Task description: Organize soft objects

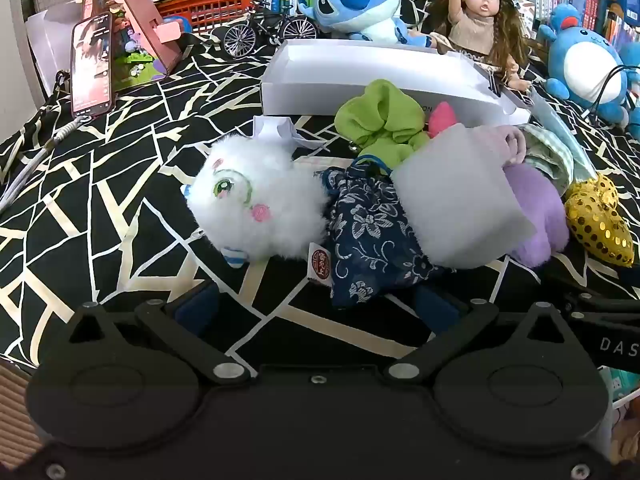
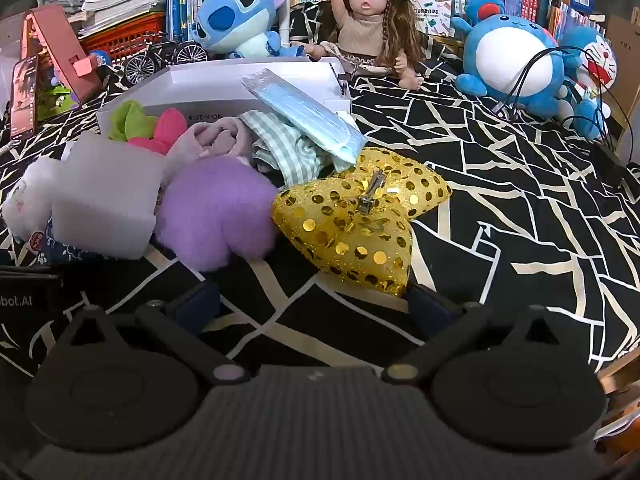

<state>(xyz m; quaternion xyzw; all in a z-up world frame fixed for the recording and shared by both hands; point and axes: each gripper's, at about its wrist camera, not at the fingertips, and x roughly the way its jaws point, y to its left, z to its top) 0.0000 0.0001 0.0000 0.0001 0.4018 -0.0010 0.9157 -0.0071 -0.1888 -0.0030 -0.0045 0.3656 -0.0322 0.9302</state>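
- Left wrist view: the left gripper (image 1: 316,304) hangs with its jaws spread wide and nothing between them, tilted down at a heap of soft things on the black patterned cloth (image 1: 100,184).
- Nearest it lie the white plush (image 1: 260,204) and the navy floral pouch (image 1: 372,236), which touch each other; a white foam block (image 1: 456,192) rests partly on the pouch.
- The risk I see here: things overlap, so closing on the pouch could drag the plush or tip the foam block off the heap.
- The white box (image 1: 360,92) stands just behind the heap. What shows of its inside from here is bare; the green cloth (image 1: 380,120) leans against its front wall, outside it.
- Right wrist view: the right gripper (image 2: 312,304) is likewise wide open and empty, with the gold sequin bow (image 2: 356,224) just ahead of its fingertips and the purple pompom (image 2: 216,216) touching the bow's left side.
- The bow carries a metal clip and slick sequins; I judge it could slip or twist in a pinch.
- A packet of blue masks (image 2: 304,116) lies slanted over the box's front rim, half in, half out, and could slide off if the striped cloth (image 2: 288,148) under it is pulled.
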